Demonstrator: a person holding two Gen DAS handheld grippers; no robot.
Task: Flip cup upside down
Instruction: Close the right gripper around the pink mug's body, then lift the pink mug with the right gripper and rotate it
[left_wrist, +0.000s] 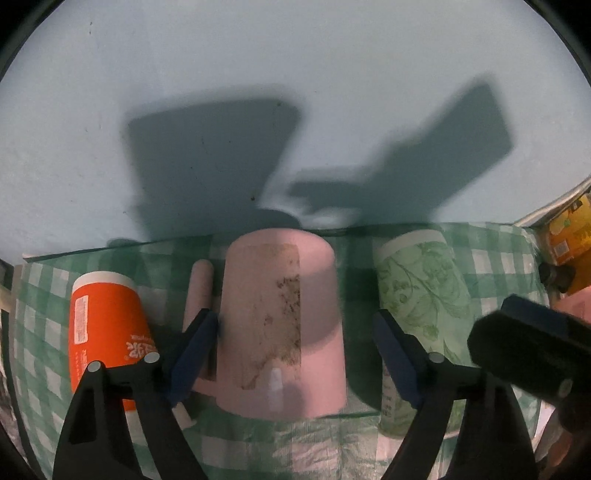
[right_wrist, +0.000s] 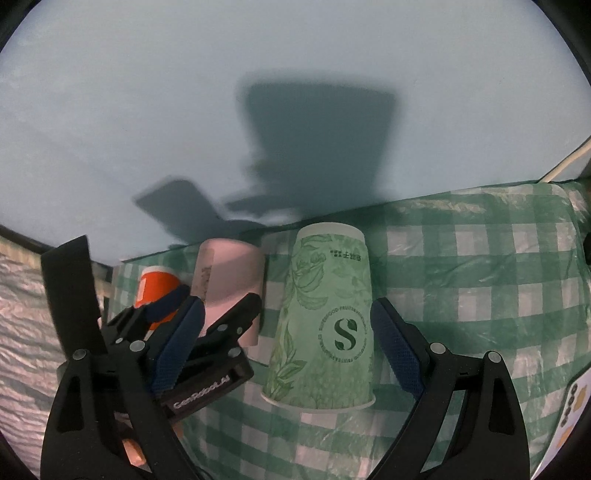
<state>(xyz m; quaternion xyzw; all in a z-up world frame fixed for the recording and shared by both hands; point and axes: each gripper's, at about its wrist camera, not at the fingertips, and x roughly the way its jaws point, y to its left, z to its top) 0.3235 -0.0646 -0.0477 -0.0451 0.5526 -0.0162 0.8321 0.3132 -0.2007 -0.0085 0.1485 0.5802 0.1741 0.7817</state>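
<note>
Three cups stand upside down in a row on the green checked cloth (left_wrist: 321, 450). A pink handled mug (left_wrist: 282, 321) stands between the fingers of my open left gripper (left_wrist: 295, 354), apart from both pads. The orange paper cup (left_wrist: 105, 328) is to its left. A green floral paper cup (right_wrist: 325, 325) stands between the fingers of my open right gripper (right_wrist: 288, 354), untouched; it also shows in the left wrist view (left_wrist: 421, 295). The pink mug (right_wrist: 231, 280), the orange cup (right_wrist: 157, 288) and the left gripper (right_wrist: 207, 325) show at the left of the right wrist view.
A pale blue wall (left_wrist: 295, 92) rises right behind the cups. A yellow box (left_wrist: 569, 232) sits at the far right edge. A card with coloured marks (right_wrist: 572, 410) lies at the right edge of the cloth. Crumpled plastic sheet (right_wrist: 26, 314) lies at the left.
</note>
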